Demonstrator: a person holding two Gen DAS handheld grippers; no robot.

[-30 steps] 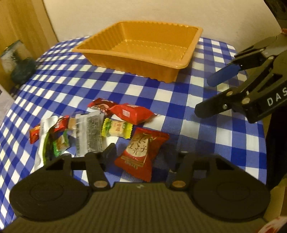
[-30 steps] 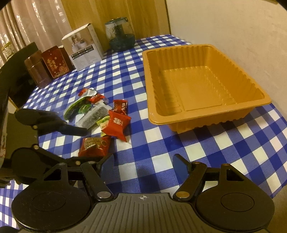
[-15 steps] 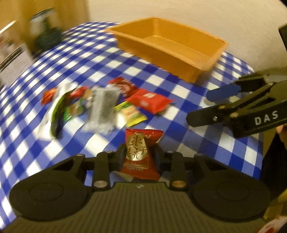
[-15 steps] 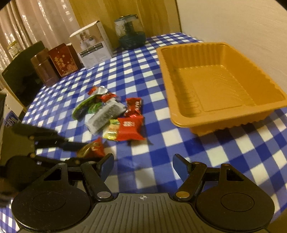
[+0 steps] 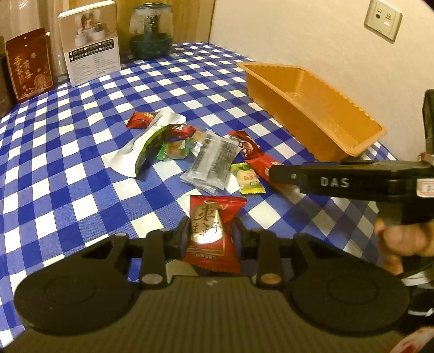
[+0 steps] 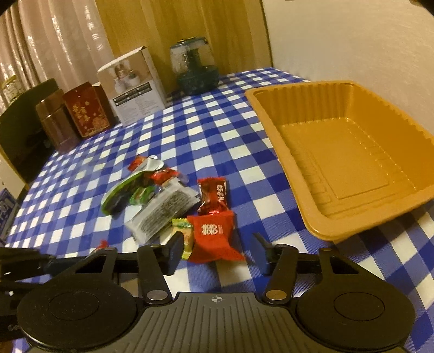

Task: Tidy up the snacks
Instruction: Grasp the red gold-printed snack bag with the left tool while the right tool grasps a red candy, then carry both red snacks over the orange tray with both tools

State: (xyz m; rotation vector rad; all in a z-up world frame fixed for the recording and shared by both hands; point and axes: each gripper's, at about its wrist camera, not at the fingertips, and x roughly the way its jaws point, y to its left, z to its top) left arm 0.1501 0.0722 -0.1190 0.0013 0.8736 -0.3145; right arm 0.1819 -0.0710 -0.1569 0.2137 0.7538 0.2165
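My left gripper is shut on a red packet with a gold label, held just above the blue checked cloth. My right gripper straddles a red packet with white characters; its jaws are closing and the pads stand a little clear of it. In the left wrist view the right gripper comes in from the right over the snack pile. The pile holds a clear dark-filled packet, a yellow-green candy, a dark red packet and a white-green pouch. The orange tray holds nothing.
At the table's far side stand a white box, a red box, a brown tin and a glass jar. A wall runs behind the tray, with a socket. A hand holds the right gripper.
My left gripper shut on the gold-label packet, rolled level and swung left with it. My right gripper came down to the pile, and its jaws narrowed around the red packet.
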